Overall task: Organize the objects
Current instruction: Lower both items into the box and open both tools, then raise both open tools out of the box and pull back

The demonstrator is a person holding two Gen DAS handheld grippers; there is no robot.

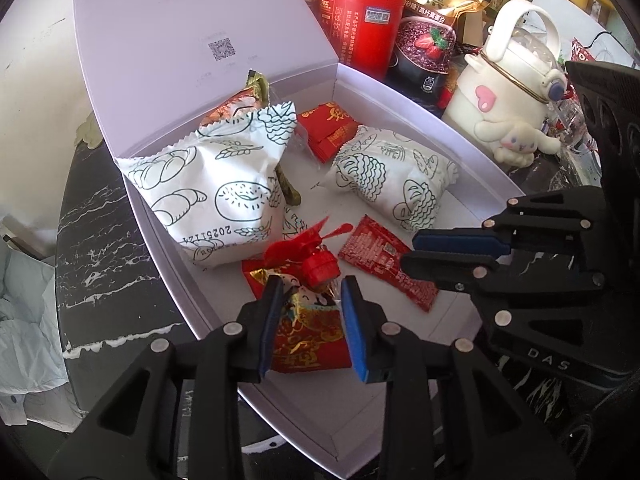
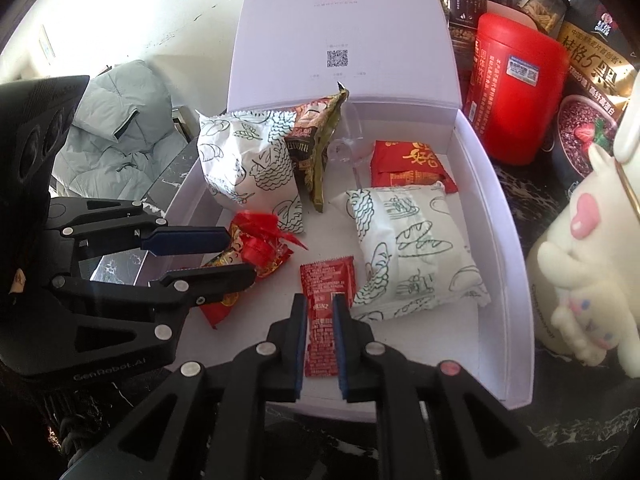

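White cardboard walls of the open gift box (image 2: 516, 240) already enclose most of the snacks: two bread packets (image 2: 408, 248), a red packet, a ketchup sachet (image 2: 326, 304) and a red festive candy bag (image 1: 308, 320). The left gripper (image 1: 308, 320) straddles that bag, jaws parted, grip uncertain. The right gripper (image 2: 320, 336) brackets the sachet, jaws narrowly apart. Sorting seems largely done. Bare floor remains near the front wall; a red canister (image 2: 516, 96) and plush bottle (image 2: 588, 264) crowd the right side.
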